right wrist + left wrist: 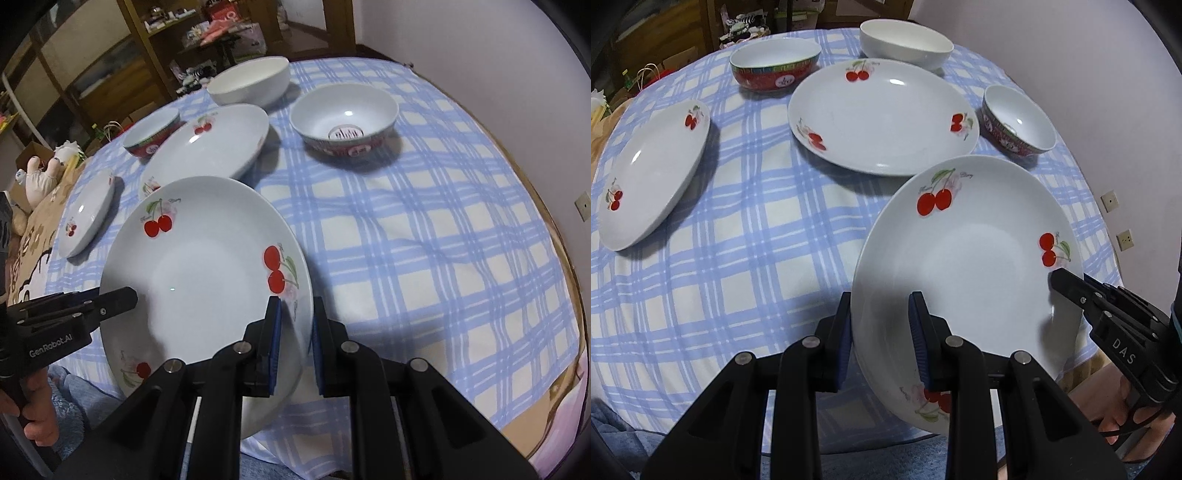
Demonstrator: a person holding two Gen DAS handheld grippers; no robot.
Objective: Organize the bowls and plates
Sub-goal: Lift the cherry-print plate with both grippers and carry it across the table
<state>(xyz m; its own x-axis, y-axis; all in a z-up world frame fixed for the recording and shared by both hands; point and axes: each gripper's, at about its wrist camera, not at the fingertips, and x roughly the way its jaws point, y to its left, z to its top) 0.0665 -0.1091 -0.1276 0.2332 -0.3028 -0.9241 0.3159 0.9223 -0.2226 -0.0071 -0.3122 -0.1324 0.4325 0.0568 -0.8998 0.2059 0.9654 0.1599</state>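
A white cherry-printed plate [967, 266] [199, 280] hangs tilted over the near side of the table, held from both sides. My left gripper [881, 299] is shut on its left rim, one blue pad under the plate and one on its inner face. My right gripper [295, 301] is shut on the opposite rim beside a cherry print. Two more cherry plates lie on the cloth: one in the middle [882, 114] [210, 144] and one at the left [653, 173] [88, 214].
Past the plates stand a red-banded bowl [775, 66] [151, 136], a plain white bowl [905, 44] [251, 81] and a small patterned bowl [1017, 122] [343, 122]. The blue-checked tablecloth [738, 240] [424, 240] covers a round table beside a wall; shelves stand behind.
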